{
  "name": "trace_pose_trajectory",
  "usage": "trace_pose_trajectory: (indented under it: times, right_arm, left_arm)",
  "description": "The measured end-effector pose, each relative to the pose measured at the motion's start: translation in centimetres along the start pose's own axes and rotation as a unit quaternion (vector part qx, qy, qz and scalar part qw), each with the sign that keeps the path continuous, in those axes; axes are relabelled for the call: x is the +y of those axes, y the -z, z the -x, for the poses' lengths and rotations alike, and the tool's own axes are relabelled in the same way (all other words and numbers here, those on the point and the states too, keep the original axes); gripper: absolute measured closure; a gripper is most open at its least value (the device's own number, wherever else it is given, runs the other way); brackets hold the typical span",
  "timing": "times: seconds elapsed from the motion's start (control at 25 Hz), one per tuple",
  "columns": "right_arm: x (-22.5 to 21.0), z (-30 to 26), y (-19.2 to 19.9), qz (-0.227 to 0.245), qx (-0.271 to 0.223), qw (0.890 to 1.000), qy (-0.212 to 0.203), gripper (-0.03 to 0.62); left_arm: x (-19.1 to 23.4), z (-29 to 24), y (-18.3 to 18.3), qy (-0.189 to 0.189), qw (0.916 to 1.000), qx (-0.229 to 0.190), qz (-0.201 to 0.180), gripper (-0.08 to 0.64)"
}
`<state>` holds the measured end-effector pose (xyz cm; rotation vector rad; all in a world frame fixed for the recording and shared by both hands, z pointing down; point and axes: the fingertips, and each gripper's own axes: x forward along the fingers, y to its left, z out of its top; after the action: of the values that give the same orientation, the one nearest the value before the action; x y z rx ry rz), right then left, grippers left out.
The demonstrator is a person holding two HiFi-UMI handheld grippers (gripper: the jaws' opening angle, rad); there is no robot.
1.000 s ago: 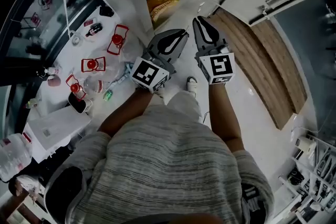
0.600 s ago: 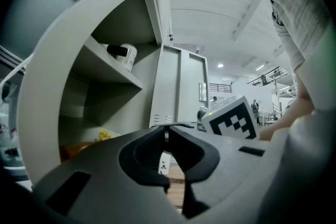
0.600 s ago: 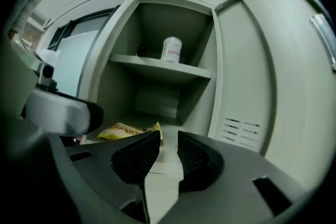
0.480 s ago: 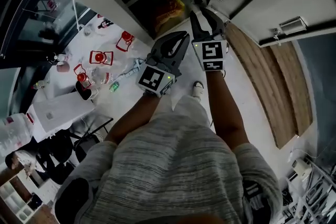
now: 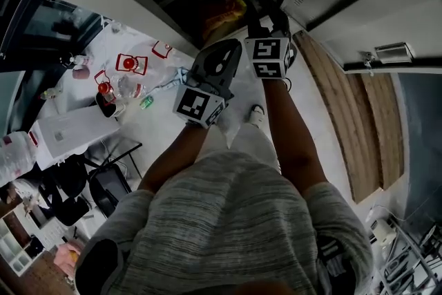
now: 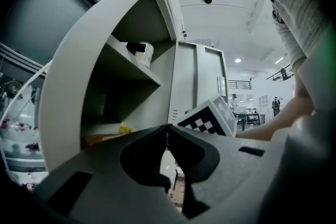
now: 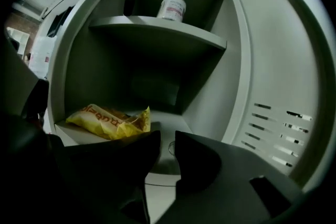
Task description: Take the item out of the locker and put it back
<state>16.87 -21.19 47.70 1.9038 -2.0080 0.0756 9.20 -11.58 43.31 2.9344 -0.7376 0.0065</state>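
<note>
On the left half of the lower shelf of the locker, near its front edge, lies the yellow snack bag, the item to be taken out. It is flat, and its crimped end points toward the middle of the shelf. Nothing touches it yet.

Just in front of the shelf edge, the right gripper points into the compartment. Its jaws have just been opening and stand moderately apart with nothing between them. They aim at bare shelf to the right of the bag rather than at the bag itself.

The left gripper waits outside the locker's left edge, jaws together and empty. On the upper shelf stands a white jar. The door is swung open at the right.

Likely hazards:
- The jaw gap looks narrow for the bag's puffed body. The pads may catch only slick foil at the crimp and let it slip.
- Because the aim is off to the right, an advance could push the bag toward the back left corner.
- A low approach could strike the front edge of the shelf.
</note>
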Motion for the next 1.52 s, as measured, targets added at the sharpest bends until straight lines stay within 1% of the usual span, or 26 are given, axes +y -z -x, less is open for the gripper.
trace_pose_trajectory:
  times: [0.28, 0.4, 0.44, 0.56, 0.76, 0.96, 1.12, 1.28, 1.52]
  right_arm:
    - [-0.4, -1.1, 1.0, -0.005, 0.039, 0.999, 0.003, 0.494]
    - [-0.5, -1.4, 1.1, -0.009, 0.044, 0.999, 0.007, 0.495]
    - [-0.6, -1.4, 1.1, -0.01, 0.045, 0.999, 0.009, 0.499]
    - [-0.9, -1.3, 1.2, -0.007, 0.046, 0.999, 0.016, 0.544]
    - [-1.5, -0.9, 1.3, -0.009, 0.043, 0.999, 0.024, 0.565]
    - [-2.2, -0.2, 0.6, -0.013, 0.024, 0.999, 0.029, 0.566]
    - [-2.4, 0.5, -0.7, -0.018, -0.002, 1.0, 0.021, 0.566]
    - [-2.4, 1.6, -2.7, -0.026, -0.031, 0.999, 0.011, 0.566]
    - [-2.5, 4.6, -6.9, -0.034, -0.083, 0.996, -0.006, 0.566]
  left_arm:
    - [0.2, -0.1, 0.1, -0.014, 0.9999, -0.003, 0.005, 0.541]
    - [0.1, -0.3, 0.0, -0.015, 0.9999, -0.005, 0.004, 0.541]
    - [0.1, -0.4, 0.0, -0.015, 0.9999, -0.005, 0.003, 0.541]
    - [0.0, -0.6, -0.1, -0.017, 0.9998, -0.006, 0.001, 0.541]
    - [-0.1, -0.8, -0.3, -0.016, 0.9998, -0.008, 0.001, 0.541]
    - [-0.3, -1.1, -0.6, -0.013, 0.9999, -0.012, -0.001, 0.541]
    - [-0.8, -1.4, -1.0, -0.007, 0.9998, -0.015, -0.006, 0.541]
    - [-1.2, -1.6, -1.3, -0.003, 0.9998, -0.019, -0.007, 0.541]
    - [-1.8, -1.7, -2.6, 0.006, 0.9995, -0.031, -0.011, 0.541]
